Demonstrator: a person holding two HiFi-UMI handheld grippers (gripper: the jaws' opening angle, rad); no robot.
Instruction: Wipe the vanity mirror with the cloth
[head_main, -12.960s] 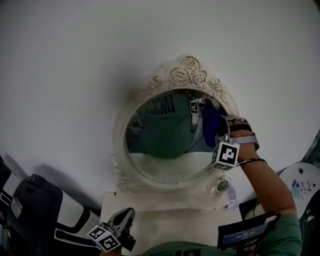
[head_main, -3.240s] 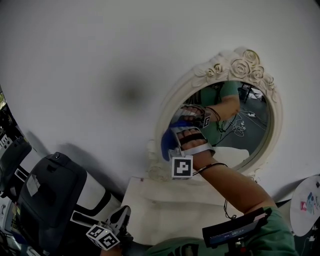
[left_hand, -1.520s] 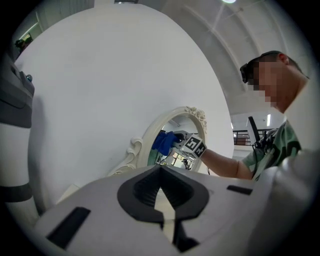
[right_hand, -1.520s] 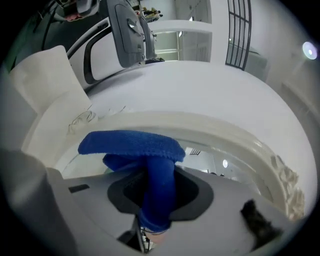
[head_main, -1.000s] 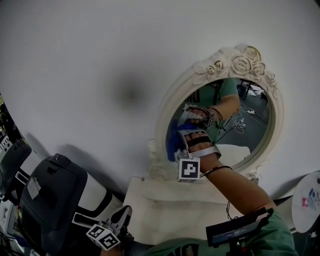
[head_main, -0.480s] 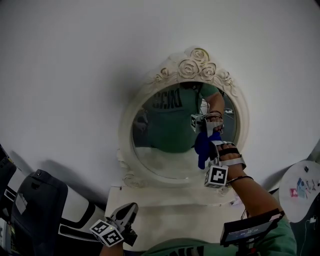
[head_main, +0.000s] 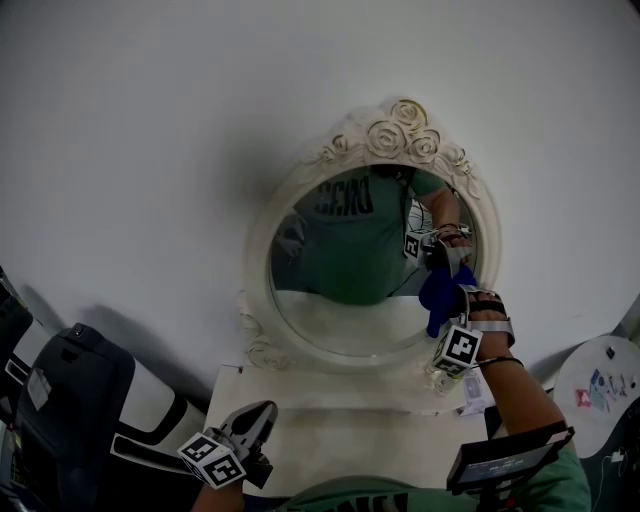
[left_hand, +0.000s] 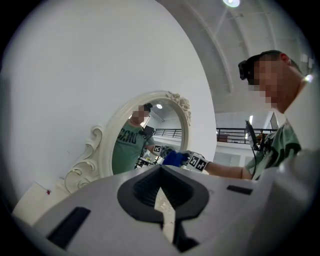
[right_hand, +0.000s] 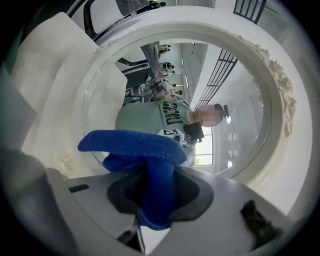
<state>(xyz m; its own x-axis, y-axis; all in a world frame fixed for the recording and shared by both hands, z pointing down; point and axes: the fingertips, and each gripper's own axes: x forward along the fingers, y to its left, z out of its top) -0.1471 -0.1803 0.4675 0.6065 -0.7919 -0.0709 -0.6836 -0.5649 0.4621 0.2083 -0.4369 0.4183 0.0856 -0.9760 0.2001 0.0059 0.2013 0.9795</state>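
The oval vanity mirror (head_main: 345, 280) in a cream frame with carved roses (head_main: 400, 135) stands against the white wall. My right gripper (head_main: 441, 296) is shut on a blue cloth (head_main: 438, 288), which is pressed to the glass near its lower right edge. In the right gripper view the cloth (right_hand: 135, 147) bulges out between the jaws in front of the mirror (right_hand: 170, 75). My left gripper (head_main: 252, 425) hangs low over the vanity top, shut, with nothing in it. From the left gripper view the mirror (left_hand: 150, 132) and the blue cloth (left_hand: 175, 158) show far ahead.
A white vanity top (head_main: 330, 430) lies below the mirror, with small items (head_main: 470, 395) at its right end. A black-and-white chair (head_main: 80, 400) stands at the left, a round white table (head_main: 600, 385) at the right.
My right gripper has carried the cloth across the glass from the left side to the lower right edge. The left gripper has stayed low and shut.
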